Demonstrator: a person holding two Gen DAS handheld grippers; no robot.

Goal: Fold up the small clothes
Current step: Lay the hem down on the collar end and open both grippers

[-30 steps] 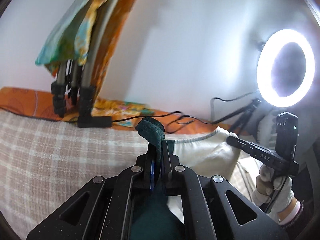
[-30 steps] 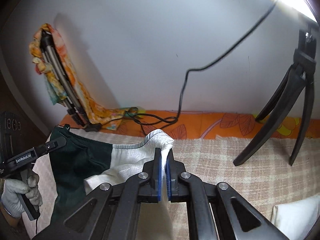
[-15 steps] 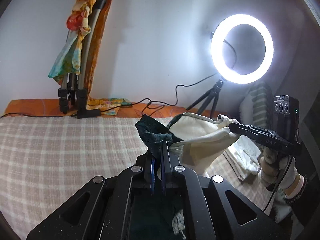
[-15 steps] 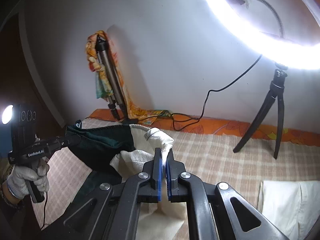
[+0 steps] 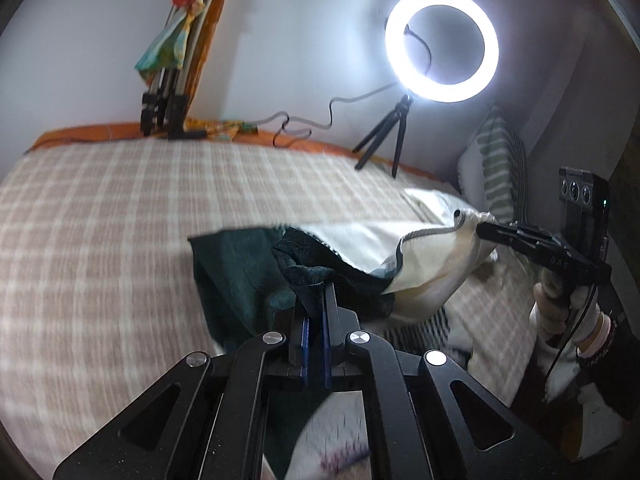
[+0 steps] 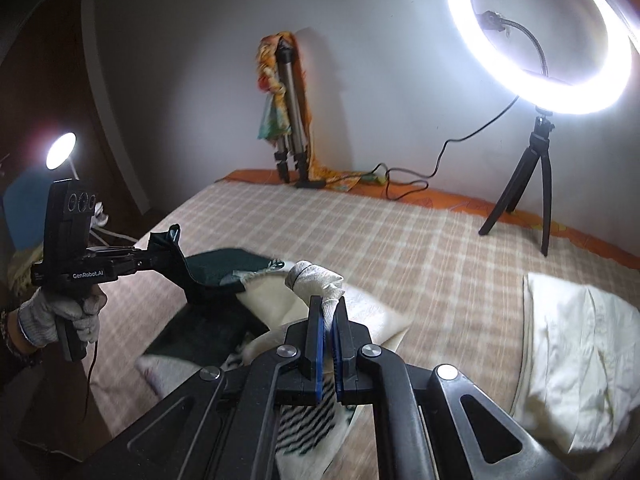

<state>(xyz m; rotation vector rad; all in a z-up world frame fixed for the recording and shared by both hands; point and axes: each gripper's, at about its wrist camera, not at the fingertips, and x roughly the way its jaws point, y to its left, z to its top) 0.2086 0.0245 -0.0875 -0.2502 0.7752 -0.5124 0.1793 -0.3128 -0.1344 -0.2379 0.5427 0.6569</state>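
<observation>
A small garment, dark green on one side and cream on the other (image 5: 360,252), hangs between my two grippers just above the checked bed cover. My left gripper (image 5: 316,288) is shut on its dark green corner. My right gripper (image 6: 329,306) is shut on its cream corner. The garment's green part (image 6: 224,268) reaches from the left gripper (image 6: 160,256) in the right wrist view. The right gripper (image 5: 486,230) shows at the right in the left wrist view. The garment's lower part drapes onto the bed under both grippers.
A checked beige bed cover (image 5: 120,220) fills the bed. A ring light on a small tripod (image 6: 536,40) and a folded tripod with a colourful cloth (image 6: 286,120) stand at the far wall. A cream folded cloth (image 6: 576,344) lies at the right. A striped pillow (image 5: 500,168) is beside it.
Both grippers have come down and back from the wall with the garment stretched between them. The garment now hangs low over the bed. Both stay shut.
</observation>
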